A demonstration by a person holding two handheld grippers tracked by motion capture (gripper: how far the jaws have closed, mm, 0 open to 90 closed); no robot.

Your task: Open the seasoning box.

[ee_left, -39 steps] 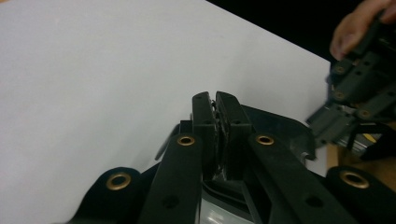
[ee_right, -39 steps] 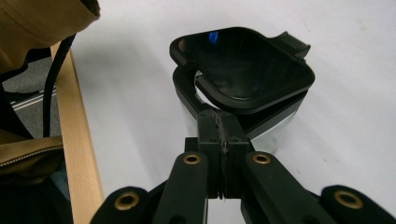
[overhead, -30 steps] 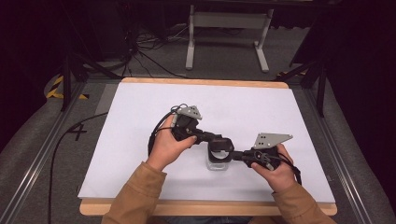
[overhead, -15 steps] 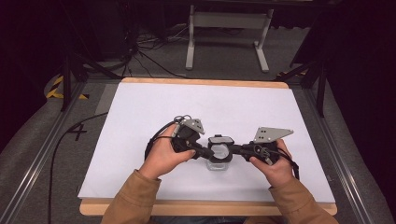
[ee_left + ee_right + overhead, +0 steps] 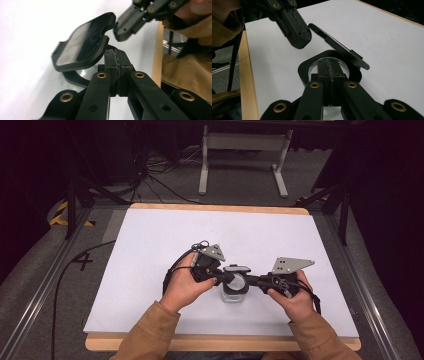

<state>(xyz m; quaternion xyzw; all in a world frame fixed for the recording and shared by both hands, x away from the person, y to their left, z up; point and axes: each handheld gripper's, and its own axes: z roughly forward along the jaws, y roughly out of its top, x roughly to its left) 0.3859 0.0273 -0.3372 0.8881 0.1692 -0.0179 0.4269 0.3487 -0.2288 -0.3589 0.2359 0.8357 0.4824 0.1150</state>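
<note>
- A small clear jar [image 5: 234, 294] with a black collar stands on the white surface [image 5: 150, 250], near its front edge, between the person's two hands.
- Its black flip lid [image 5: 236, 269] is hinged open and stands tilted up above the jar's mouth [image 5: 329, 65].
- The left tongs [image 5: 223, 278] come in from the left; in the left gripper view their jaws are clenched, pads pressed together, with the tips at the collar just below the raised lid [image 5: 82, 46]. Whether they pinch the collar I cannot tell.
- The right tongs [image 5: 248, 281] come in from the right, clenched as well; in the right gripper view their closed tips [image 5: 329, 68] lie over the jar's round mouth.
- Both sleeves [image 5: 150, 332] are tan and enter from the bottom edge.
</note>
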